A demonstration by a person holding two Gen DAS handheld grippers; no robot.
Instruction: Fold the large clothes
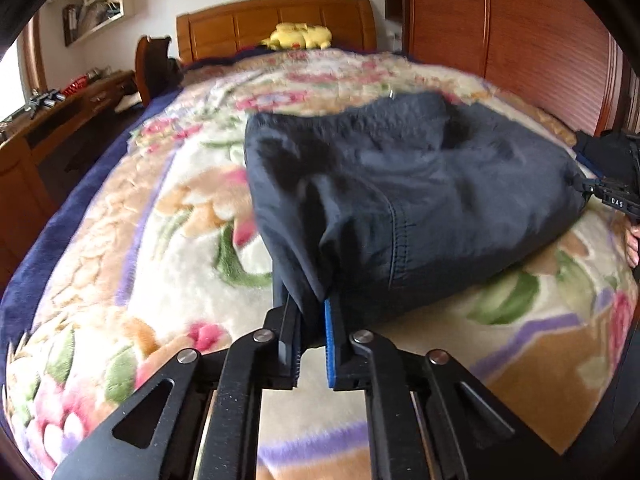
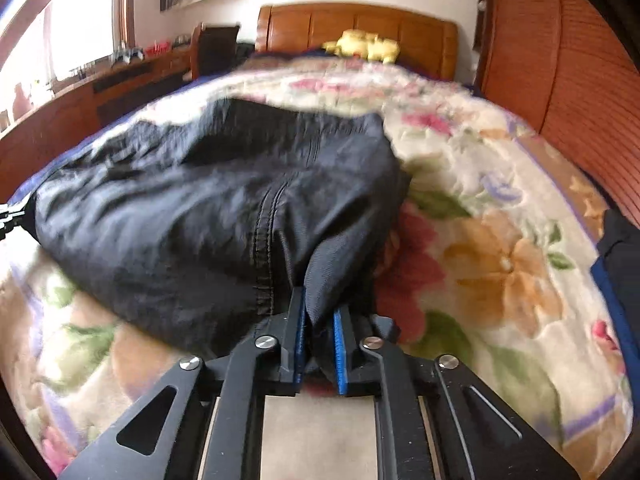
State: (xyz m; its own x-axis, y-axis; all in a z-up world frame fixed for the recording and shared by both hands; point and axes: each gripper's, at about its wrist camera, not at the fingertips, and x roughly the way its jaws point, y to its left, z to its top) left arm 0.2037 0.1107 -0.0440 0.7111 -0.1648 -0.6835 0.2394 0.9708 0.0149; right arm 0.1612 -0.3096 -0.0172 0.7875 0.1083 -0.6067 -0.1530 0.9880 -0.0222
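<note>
Flowery blanket [image 1: 160,240] covers a big bed [image 1: 276,20] with a wooden headboard, and a yellow soft toy [image 1: 300,36] sits by the headboard at the far end. Going from left to right, a long wooden desk [image 1: 72,108] runs along the left side of the bed, the dark jacket [image 1: 400,184] lies in a puffy heap toward the near edge of the bed, and a tall wooden wardrobe [image 1: 512,40] stands on the right. The left tongs [image 1: 310,312] are squeezed shut on the near left corner of the jacket. The right tongs [image 2: 320,316] are squeezed shut on the near right corner. Both corners look a little lifted off the blanket. The cloth looks smooth and slippery, so a corner could slide out if one hand pulls harder than the other. Only a small bit of cloth sits in each pinch, so a quick tug might lose it. The fuzzy blanket might drag on the jacket and bunch it up, and then the fold would come out crooked. No box, basket or bag shows on the bed, so nothing is inside anything.
</note>
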